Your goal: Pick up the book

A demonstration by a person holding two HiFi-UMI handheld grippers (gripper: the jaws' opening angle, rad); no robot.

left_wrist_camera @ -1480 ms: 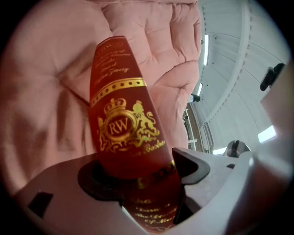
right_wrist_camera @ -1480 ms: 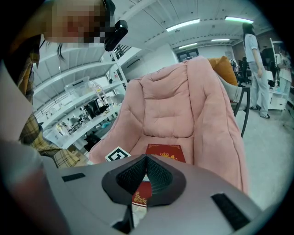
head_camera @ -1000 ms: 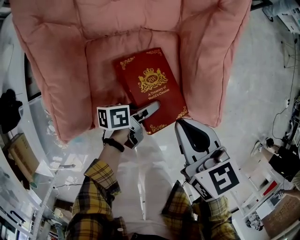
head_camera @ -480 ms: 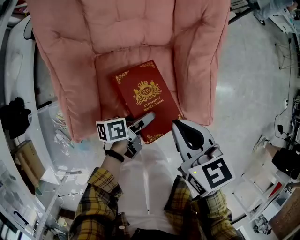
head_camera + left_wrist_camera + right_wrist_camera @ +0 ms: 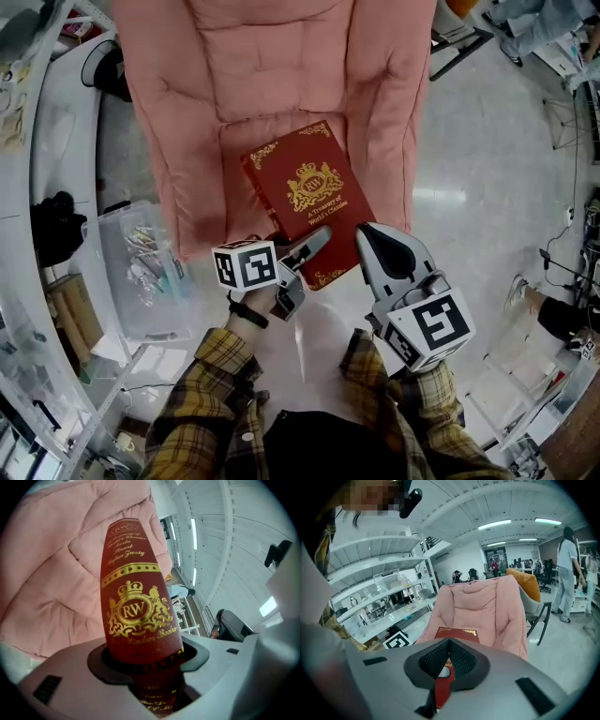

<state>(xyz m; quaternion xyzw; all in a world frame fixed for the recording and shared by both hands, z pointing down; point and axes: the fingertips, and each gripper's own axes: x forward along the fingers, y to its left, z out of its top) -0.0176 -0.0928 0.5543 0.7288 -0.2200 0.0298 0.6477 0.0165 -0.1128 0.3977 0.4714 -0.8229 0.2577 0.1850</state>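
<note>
A clear plastic bin (image 5: 141, 272) sits at far left, beside a pink armchair (image 5: 272, 56). The left gripper (image 5: 319, 241) is clamped on the near left corner of a red, gold-crested book (image 5: 309, 202), which is held over the chair's seat. At right, the right gripper (image 5: 367, 232) pinches the book's near right edge between its closed jaws.

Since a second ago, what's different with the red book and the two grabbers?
The book has come up off the seat of the pink chair, lifted by the left gripper and the right gripper together. The chair now looks smaller and farther below. Nothing was let go. Both grippers keep their hold on the book's near edge, one at each corner, and the cover still faces up.
</note>
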